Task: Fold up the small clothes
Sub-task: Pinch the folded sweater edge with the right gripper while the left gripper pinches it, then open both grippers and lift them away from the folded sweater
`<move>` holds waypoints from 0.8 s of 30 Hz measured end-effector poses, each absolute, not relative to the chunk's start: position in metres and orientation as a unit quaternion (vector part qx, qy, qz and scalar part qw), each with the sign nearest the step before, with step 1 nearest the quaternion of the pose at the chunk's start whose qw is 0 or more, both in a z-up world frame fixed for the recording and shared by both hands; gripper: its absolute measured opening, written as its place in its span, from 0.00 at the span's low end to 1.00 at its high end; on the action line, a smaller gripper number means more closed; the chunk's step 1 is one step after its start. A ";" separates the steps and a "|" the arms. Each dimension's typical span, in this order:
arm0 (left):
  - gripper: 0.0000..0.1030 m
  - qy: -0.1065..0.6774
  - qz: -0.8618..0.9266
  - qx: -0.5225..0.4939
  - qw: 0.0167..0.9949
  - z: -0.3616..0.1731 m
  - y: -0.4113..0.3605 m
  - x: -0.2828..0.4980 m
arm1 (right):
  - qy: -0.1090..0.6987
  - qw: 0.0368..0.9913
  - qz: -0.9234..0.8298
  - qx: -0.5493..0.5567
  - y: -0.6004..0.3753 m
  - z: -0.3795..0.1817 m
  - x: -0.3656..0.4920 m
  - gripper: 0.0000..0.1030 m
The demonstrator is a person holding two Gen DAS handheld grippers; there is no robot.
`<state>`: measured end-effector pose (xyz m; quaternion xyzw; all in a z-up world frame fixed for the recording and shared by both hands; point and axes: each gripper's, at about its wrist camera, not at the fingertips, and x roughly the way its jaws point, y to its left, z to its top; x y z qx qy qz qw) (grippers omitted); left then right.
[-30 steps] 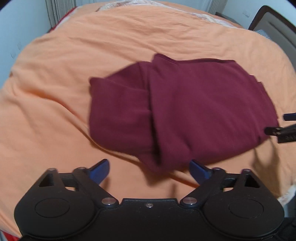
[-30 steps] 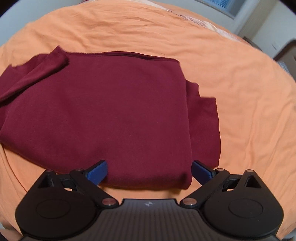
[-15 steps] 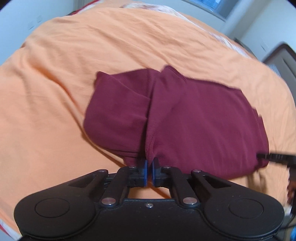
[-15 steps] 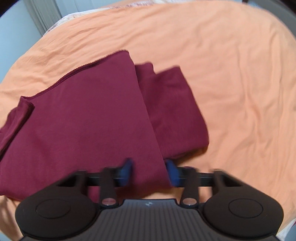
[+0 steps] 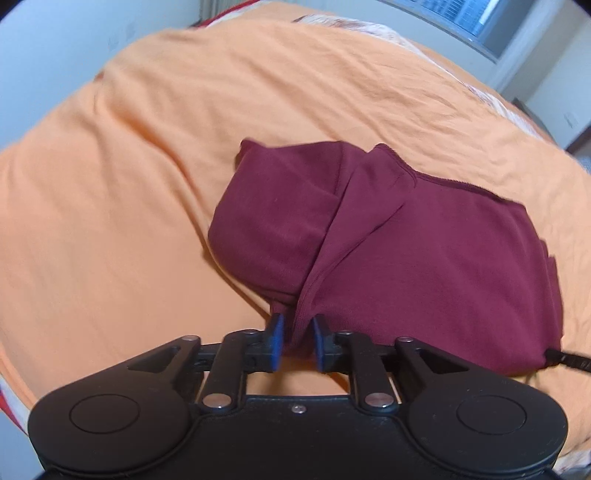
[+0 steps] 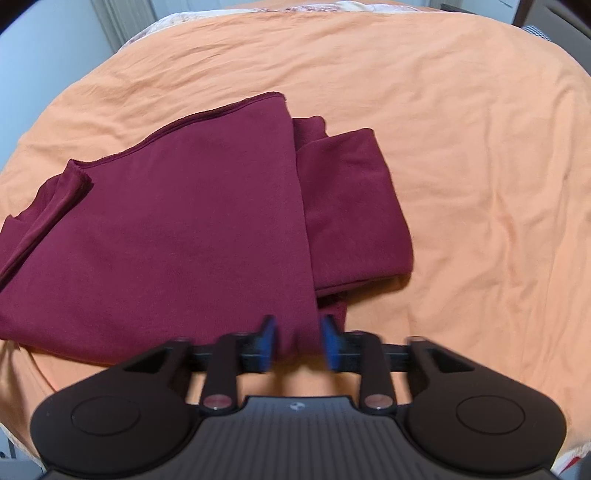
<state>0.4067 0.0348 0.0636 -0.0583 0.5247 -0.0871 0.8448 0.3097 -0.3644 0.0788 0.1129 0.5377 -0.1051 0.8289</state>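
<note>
Maroon garment [image 5: 424, 258] sits mid-frame in both views, on the orange bedsheet [image 5: 129, 203], already partly folded: sides look tucked in, w/ a narrower layer sticking out at the right in the right wrist view and a bunched flap at upper left of the cloth in the left wrist view. So roughly halfway, judging by shape; prob. one more fold left (near edge carried up over the far hem), then flatten.

Left gripper [image 5: 297, 343]: blue pads pinched on the near edge of the garment at lower centre, cloth bunched btwn them and pulled taut into a ridge. Right gripper [image 6: 297, 345]: pads either side of the near corner, fabric btwn them, looks clamped on it though a bit of gap shows and the frame is blurry there. A dark tip at the right edge of the left wrist view seems to be the other gripper, at the far-right corner of the cloth.

Surface: soft wrinkled bed, sheet covers most of both frames. Room: pale walls, window [image 5: 461, 14] at upper right of left wrist view, curtain or radiator at upper left of right wrist view, can't tell which.
</note>
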 end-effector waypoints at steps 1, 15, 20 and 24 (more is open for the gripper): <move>0.25 0.523 -0.089 -0.046 0.847 0.066 0.033 0.405 | 0.539 0.828 -0.106 0.112 -0.364 0.079 0.308 0.70; 0.71 0.432 -0.189 0.124 0.873 0.058 -0.058 0.445 | 0.569 0.807 -0.118 0.106 -0.340 0.074 0.248 0.93; 0.67 0.435 -0.143 0.158 0.875 0.041 -0.072 0.485 | 0.572 0.803 -0.126 0.111 -0.329 0.079 0.232 0.94; 0.65 0.422 -0.087 0.144 0.891 0.044 -0.053 0.506 | 0.570 0.800 -0.142 0.122 -0.330 0.080 0.225 0.95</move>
